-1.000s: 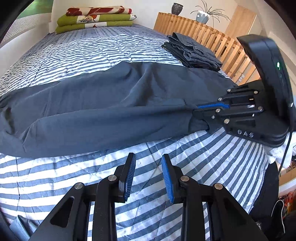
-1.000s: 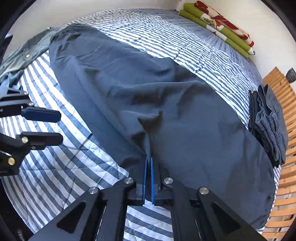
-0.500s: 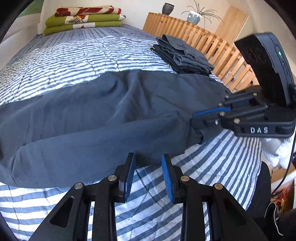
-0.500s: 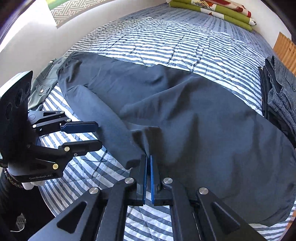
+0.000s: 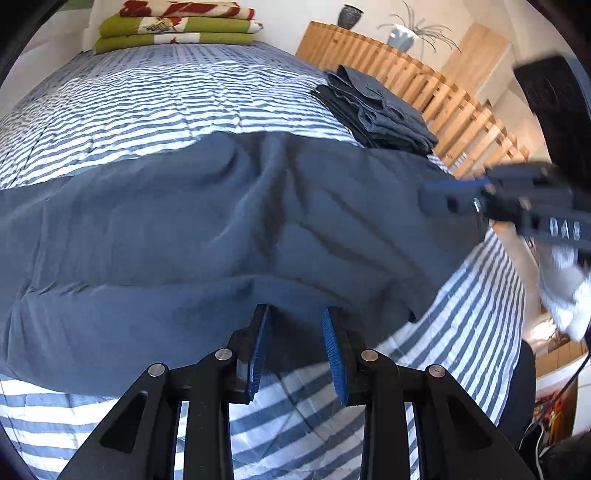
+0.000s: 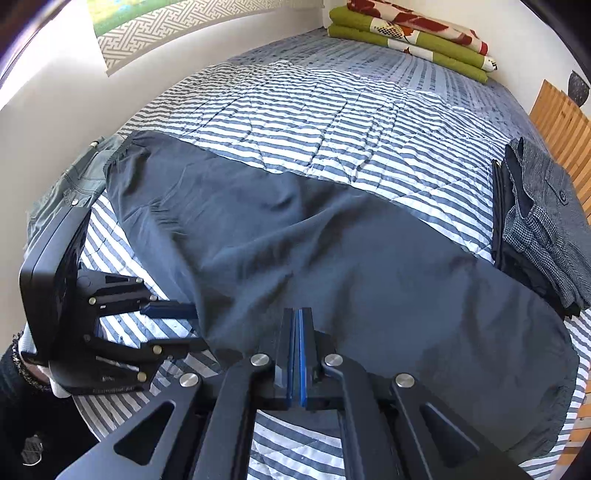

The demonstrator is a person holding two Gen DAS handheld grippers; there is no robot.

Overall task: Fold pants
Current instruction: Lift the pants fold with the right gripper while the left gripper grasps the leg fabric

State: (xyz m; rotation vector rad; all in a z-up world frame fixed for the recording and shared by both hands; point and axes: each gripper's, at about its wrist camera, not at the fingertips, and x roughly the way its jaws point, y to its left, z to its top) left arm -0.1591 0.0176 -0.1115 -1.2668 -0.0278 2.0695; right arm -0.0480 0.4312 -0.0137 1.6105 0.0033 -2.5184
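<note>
Dark blue pants [image 5: 207,236] lie spread across the striped quilt [image 5: 155,99], wrinkled in the middle. My left gripper [image 5: 295,325] is open, its blue pads astride the near hem of the pants without pressing on it. In the right wrist view the same left gripper [image 6: 194,326] reaches the fabric's near edge from the left. My right gripper [image 6: 298,325] is shut on the near edge of the pants [image 6: 332,258] and holds it slightly raised. From the left wrist view the right gripper [image 5: 432,201] is blurred, at the right end of the cloth.
A stack of folded dark clothes [image 5: 380,110] sits at the bed's right side beside a wooden slatted frame [image 5: 436,92]. Folded green and red blankets [image 5: 177,29] lie at the head. A grey-green garment [image 6: 74,184] lies at the left edge.
My left gripper moved forward until its pads reached the pants' near edge. The right gripper rose with the pinched fabric, drawing the cloth up and nearer.
</note>
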